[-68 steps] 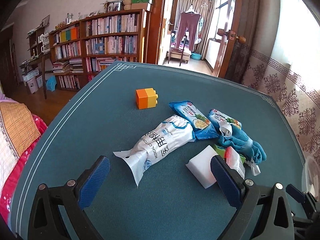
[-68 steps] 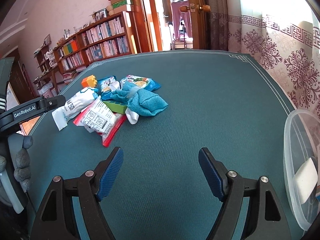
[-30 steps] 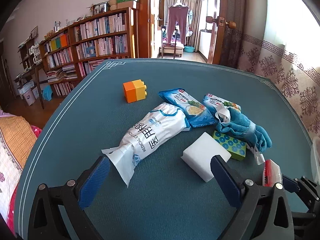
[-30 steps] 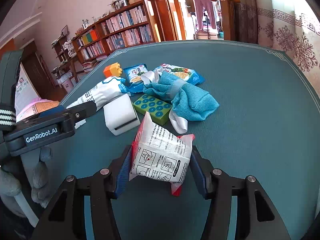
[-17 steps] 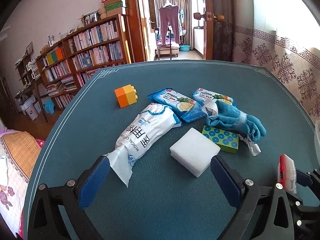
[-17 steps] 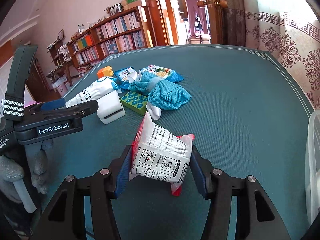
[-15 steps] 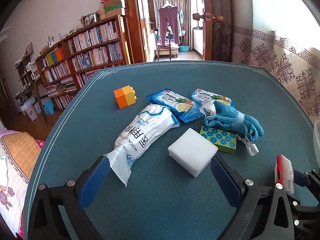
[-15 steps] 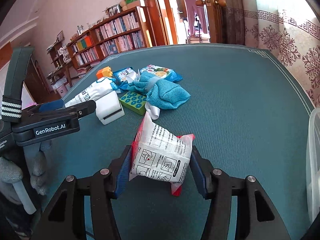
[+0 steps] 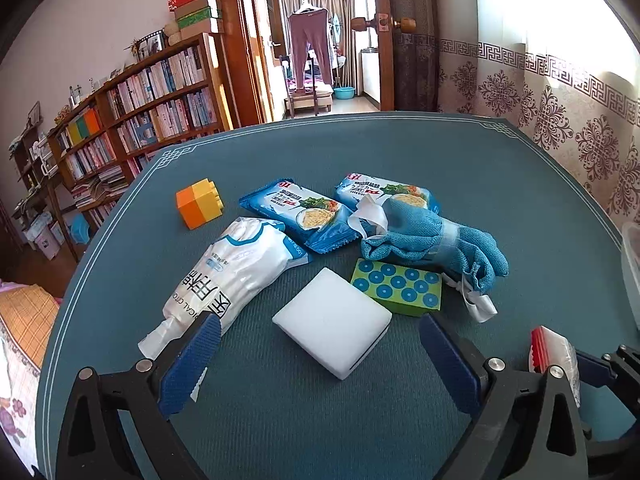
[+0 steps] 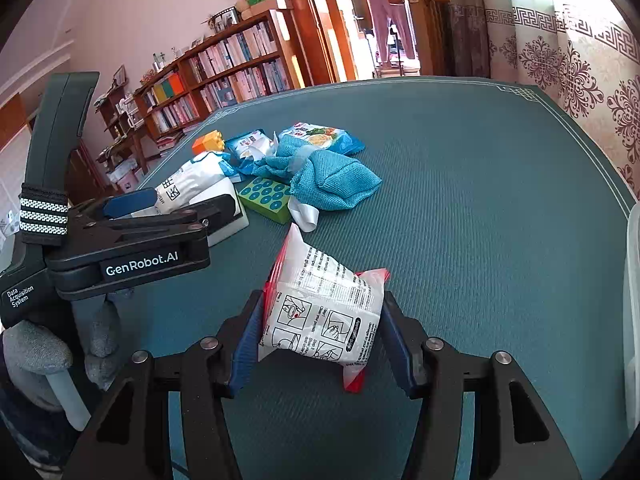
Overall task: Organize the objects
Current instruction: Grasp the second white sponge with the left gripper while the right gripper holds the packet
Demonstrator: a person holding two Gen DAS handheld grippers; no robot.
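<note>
The white sachet, light and crinkly, sits pinched at its middle in your right hand-held gripper, raised above the worktop. Near the white sponge, your left hand-held gripper gapes wide and empty. Squeeze gently; film likely slips.

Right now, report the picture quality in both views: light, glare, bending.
Left wrist view: sharp, even daylight; the window at upper right is blown out white; the fisheye bows the table edge and darkens the corners. Right wrist view: equally sharp, print on the packet in the right claw is legible; the doorway is overexposed; the same bending.
</note>
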